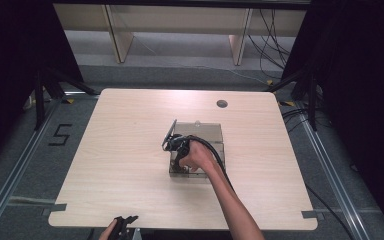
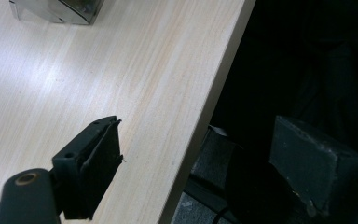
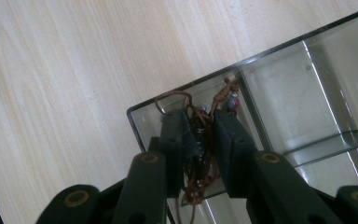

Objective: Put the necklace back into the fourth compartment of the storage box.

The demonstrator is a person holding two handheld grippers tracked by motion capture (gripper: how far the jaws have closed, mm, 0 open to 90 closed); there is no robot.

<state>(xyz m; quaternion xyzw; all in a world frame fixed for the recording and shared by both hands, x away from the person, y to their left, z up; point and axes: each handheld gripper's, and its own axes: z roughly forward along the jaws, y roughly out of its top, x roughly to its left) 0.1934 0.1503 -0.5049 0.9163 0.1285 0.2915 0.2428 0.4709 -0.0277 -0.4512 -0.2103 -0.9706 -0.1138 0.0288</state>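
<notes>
Right gripper — jaws pinching a tangle of brown cord over the corner compartment of a clear divided box that sits near the middle of the wooden table. Left gripper — jaws spread wide, straddling the table's near edge (one jaw over wood, the other off it), well apart from the box.

right gripper: fingers clamped, arm extended | left gripper: fingers apart
</notes>
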